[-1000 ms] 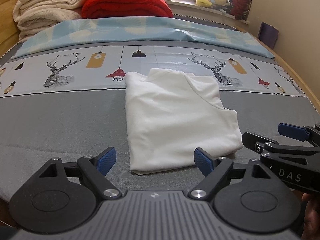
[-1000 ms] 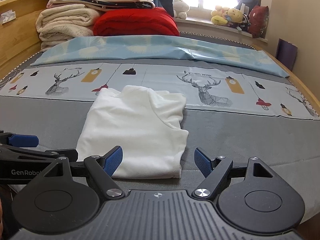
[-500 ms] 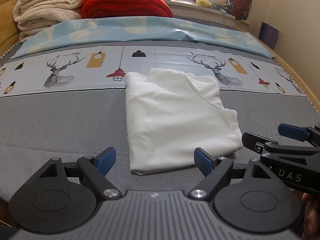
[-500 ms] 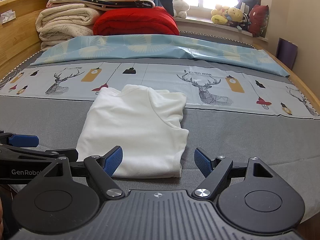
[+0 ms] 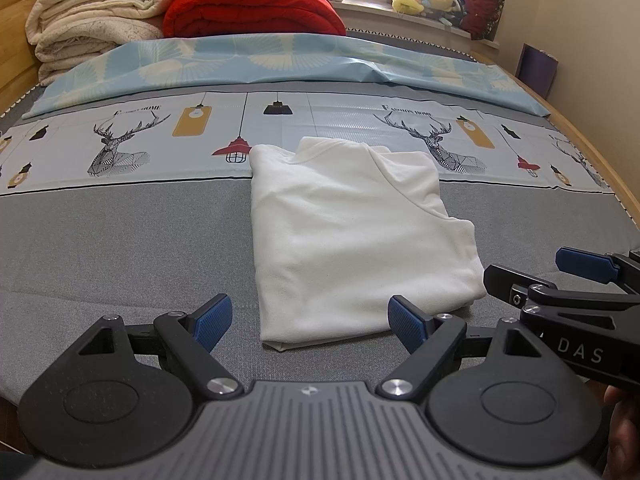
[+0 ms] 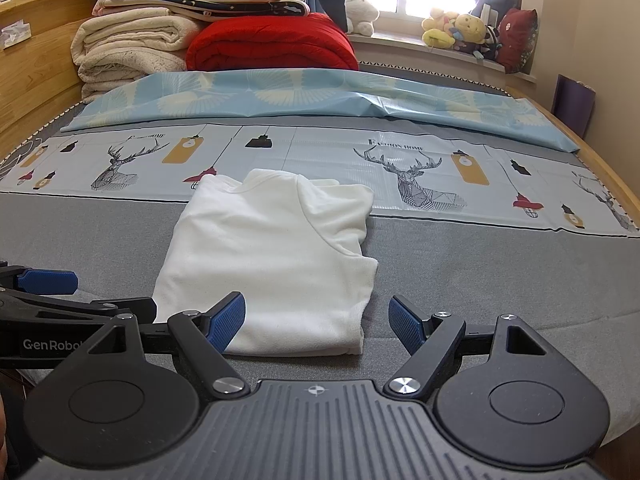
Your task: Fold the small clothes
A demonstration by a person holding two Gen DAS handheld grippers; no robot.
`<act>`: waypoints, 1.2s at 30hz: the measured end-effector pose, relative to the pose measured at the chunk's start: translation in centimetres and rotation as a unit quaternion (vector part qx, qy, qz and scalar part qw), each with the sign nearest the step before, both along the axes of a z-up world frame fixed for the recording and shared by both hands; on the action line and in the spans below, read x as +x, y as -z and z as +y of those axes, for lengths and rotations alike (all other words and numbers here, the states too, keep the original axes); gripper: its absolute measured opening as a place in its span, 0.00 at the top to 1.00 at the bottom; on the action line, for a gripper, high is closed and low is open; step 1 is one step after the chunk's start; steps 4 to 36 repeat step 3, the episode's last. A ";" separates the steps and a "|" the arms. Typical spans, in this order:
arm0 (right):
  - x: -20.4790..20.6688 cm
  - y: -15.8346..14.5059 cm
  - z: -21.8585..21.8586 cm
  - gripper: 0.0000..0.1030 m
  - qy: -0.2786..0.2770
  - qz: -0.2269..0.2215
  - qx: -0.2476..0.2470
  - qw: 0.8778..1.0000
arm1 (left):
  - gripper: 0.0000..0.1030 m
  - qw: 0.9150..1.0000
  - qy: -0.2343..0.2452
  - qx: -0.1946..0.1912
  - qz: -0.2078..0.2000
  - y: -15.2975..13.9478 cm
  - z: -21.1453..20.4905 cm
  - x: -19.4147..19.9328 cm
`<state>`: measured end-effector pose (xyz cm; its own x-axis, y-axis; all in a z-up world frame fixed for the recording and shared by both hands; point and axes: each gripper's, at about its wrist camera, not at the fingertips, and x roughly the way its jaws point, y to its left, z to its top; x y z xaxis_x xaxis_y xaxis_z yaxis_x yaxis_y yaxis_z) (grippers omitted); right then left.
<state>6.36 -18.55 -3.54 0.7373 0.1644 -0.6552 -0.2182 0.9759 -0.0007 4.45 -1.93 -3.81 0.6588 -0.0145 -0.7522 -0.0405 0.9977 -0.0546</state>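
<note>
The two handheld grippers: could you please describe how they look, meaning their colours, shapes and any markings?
The left gripper and right gripper match: matte black linkage arms with silver pivot screws, round black discs either side, a ribbed dark grey body, and ridged blue fingertips. Seen side-on, the right one reads "DAS" and the left one "GenRobo" in pale lettering. No cables or sleeves show.

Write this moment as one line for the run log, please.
left gripper: open, empty | right gripper: open, empty | white garment: folded, flat on bed
</note>
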 end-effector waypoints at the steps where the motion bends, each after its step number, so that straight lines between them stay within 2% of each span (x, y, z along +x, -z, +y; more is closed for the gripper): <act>1: 0.0 0.0 0.0 0.22 0.000 0.000 0.000 1.000 | 0.14 1.000 0.000 0.000 0.000 0.0 0.0 0.0; 36: 0.0 0.0 0.0 0.22 0.000 0.000 0.000 1.000 | 0.14 1.000 0.000 0.000 0.000 0.0 0.0 0.0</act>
